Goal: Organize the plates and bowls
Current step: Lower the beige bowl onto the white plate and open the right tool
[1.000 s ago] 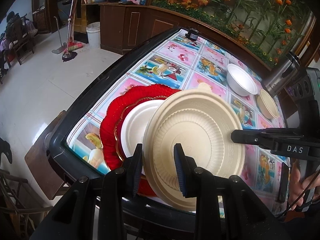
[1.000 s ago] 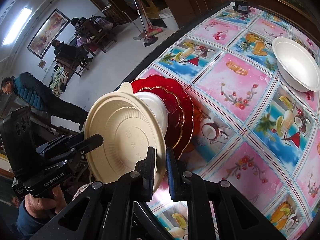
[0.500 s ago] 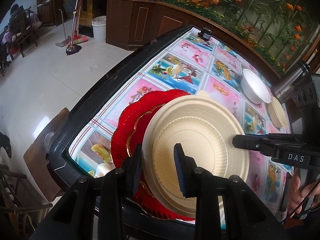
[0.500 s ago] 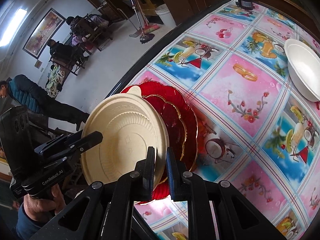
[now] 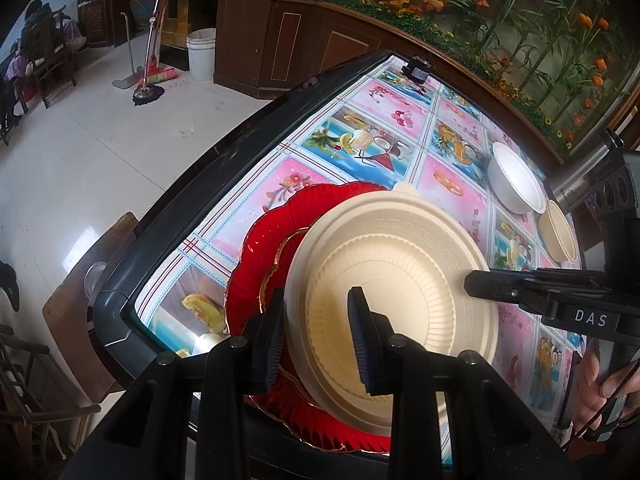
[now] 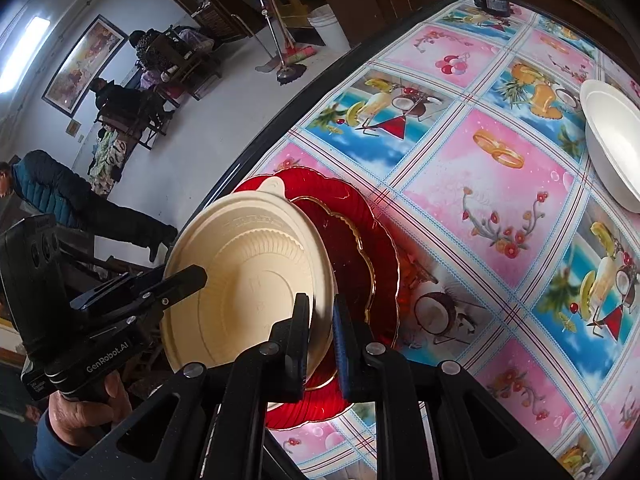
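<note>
The cream plate (image 5: 394, 292) sits between your two grippers, held at opposite points of its rim and tilted, directly above the red plate stack (image 5: 264, 256) at the near corner of the table (image 5: 224, 152). Your left gripper (image 5: 316, 338) pinches the near-left rim, one pad outside the rim and one inside the well; your right gripper (image 6: 322, 328) is pressed nearly together on the thin rim at the opposite side. Neither hand is nearer: both are already on the plate, so the coming move turns on the drop straight ahead of the fingertips, onto the stack below. Judged from both views, the plate is not yet seated; its far edge with the small tab (image 6: 274, 186) appears raised off the red plates, though whether the near edge touches them is hidden by the fingers. The cream plate is round, matte, moulded fibre or foam by its look, with a ribbed ring around a flat well; it should be light and may flex under a hard pinch. The red plates are glossy, scalloped, gold-edged, apparently glass or hard plastic, and likely slippery. Farther ahead and to the right of your left gripper lie a white bowl (image 5: 516, 184) and, just beside it, a cream bowl (image 5: 558, 232) on the patterned, glossy tablecloth (image 6: 480, 184).
</note>
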Action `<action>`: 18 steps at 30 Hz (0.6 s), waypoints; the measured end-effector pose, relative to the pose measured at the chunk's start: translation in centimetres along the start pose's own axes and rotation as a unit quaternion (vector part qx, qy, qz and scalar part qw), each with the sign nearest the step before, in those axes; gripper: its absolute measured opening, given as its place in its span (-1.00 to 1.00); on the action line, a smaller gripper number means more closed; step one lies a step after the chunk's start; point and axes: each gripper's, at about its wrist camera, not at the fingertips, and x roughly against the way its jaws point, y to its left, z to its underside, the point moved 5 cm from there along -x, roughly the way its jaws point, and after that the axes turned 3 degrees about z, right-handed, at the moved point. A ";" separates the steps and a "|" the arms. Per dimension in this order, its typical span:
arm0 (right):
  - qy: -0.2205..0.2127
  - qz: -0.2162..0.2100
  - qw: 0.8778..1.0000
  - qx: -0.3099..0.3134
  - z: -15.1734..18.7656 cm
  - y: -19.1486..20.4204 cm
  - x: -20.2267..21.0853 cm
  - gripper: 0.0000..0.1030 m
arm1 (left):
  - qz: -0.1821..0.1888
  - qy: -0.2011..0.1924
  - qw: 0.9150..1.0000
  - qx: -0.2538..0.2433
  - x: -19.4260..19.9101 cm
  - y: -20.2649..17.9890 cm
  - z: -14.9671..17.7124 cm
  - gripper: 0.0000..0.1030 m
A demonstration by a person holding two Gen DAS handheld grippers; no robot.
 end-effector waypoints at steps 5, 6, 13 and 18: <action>-0.001 -0.001 1.000 0.002 -0.1 0.1 0.0 -0.72 | -0.001 -0.006 1.000 0.006 0.3 0.0 0.1 -0.33; -0.001 -0.003 1.000 0.001 -0.1 0.1 0.0 -0.72 | -0.002 -0.007 1.000 0.006 0.4 0.0 0.1 -0.28; -0.011 -0.004 1.000 0.006 0.0 0.2 0.9 -0.72 | -0.007 -0.022 1.000 0.016 1.9 0.2 0.4 -0.02; -0.024 -0.008 1.000 0.003 0.5 0.0 2.4 -0.68 | -0.017 -0.043 0.999 0.019 3.5 0.2 0.5 0.17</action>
